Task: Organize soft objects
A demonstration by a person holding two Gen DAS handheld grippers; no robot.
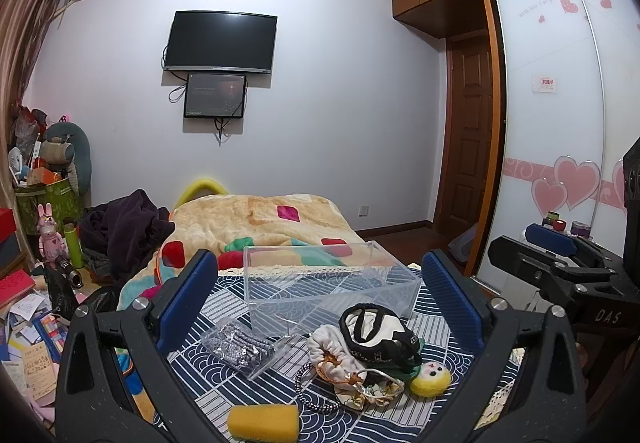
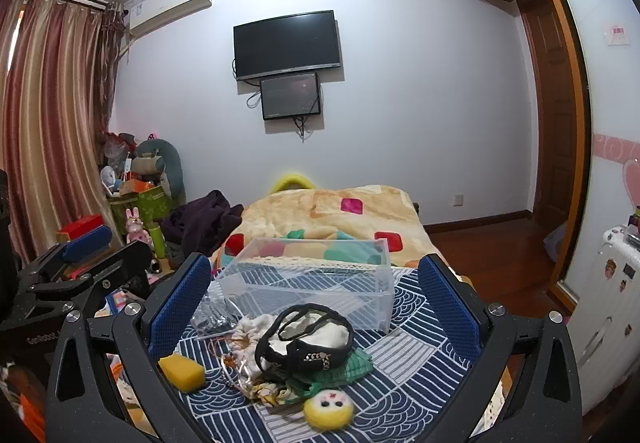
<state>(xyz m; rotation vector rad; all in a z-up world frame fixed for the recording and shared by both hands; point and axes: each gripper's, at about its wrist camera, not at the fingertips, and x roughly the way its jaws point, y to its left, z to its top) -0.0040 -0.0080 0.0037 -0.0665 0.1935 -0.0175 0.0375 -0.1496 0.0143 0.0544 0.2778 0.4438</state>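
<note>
Soft objects [image 1: 360, 355] lie tangled on the bed [image 1: 400, 415]; my left hand-held gripper [image 1: 320, 299] and right hand-held gripper [image 2: 314, 303], both wide open and empty, may drag neighbours.

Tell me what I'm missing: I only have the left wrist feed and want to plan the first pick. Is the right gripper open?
Observer: Yes. The right gripper has its jaws wide apart and holds nothing.
Operator: What's under the black-trimmed pouch?
Observer: A green knitted piece spreads out from beneath the pouch, toward the right.
Operator: Anything past my right edge?
Observer: A white unit with stickers stands there, off the bed.
</note>
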